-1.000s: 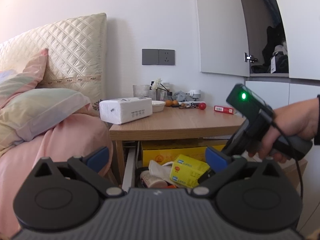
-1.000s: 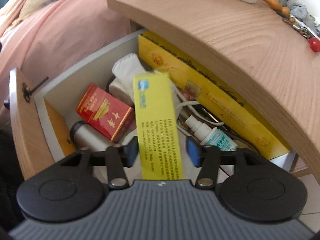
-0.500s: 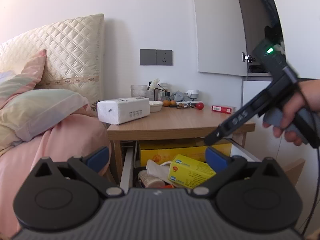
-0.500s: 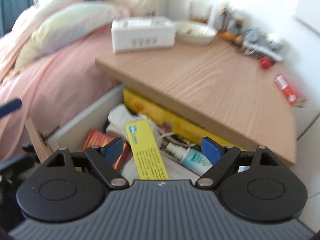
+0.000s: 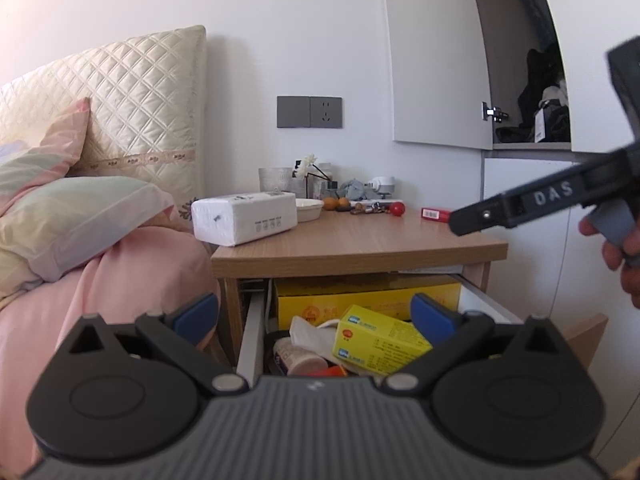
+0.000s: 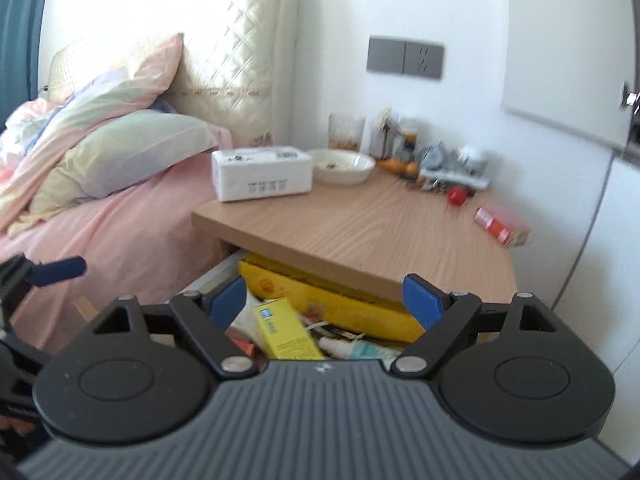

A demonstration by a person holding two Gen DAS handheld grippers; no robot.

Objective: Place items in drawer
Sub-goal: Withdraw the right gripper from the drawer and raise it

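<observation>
Drawer (image 5: 256, 336): front half hidden behind my left gripper's (image 5: 314, 316) body; contents only partly seen.
Yellow box (image 6: 286, 330): lower end covered by my right gripper (image 6: 324, 300).
Small clutter (image 6: 444, 168) at the desk's (image 6: 360, 224) 12 o'clock edge: motion-blurred, items not identifiable.
Red pack (image 6: 500, 228) at 3 o'clock: smeared, print unreadable.
My right hand (image 5: 624, 256): cut off by the frame's right edge.

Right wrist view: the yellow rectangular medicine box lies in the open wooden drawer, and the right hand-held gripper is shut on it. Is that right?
Not quite. The yellow rectangular medicine box does lie in the open wooden drawer, but the right hand-held gripper is open, its blue pads wide apart and clear of the box. The right wrist view shows this.
</observation>
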